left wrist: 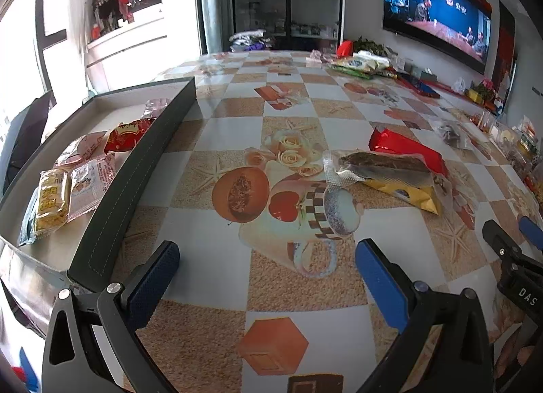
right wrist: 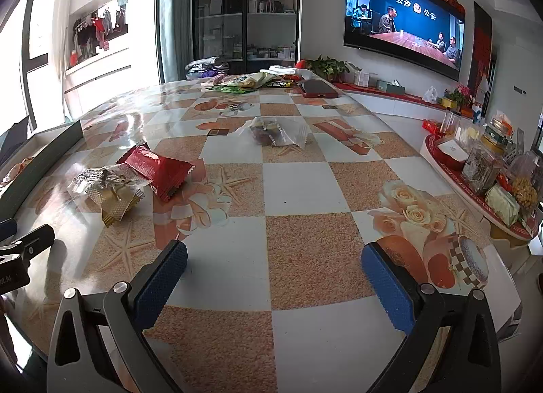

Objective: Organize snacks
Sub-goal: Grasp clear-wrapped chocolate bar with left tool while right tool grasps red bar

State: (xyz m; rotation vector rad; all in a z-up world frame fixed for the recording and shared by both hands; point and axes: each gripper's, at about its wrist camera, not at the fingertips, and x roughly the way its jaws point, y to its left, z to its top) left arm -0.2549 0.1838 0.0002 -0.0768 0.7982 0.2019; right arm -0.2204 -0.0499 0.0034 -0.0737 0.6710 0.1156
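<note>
White "DAS" lettering on the black body of the right tongs point(left wrist: 524, 250), Chinese characters "云沙 公安" on the television screen point(right wrist: 404, 16), snack wrapper print too blurred to read

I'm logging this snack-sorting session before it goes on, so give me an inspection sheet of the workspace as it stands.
Surface: table under a glossy checkered cloth printed with fruit and roses.
Job's things: dark box at the left edge already holds several snack packets. Loose on the cloth: red packet, clear packet lying over a gold packet, and a clear bag farther off.
Clutter: wrappers and a red phone at the far edge.
Grippers: left gripper and right gripper both open, empty, above the cloth.
Cables: nothing seen.
Surroundings: television switched on, glass cabinet, window at left.
</note>
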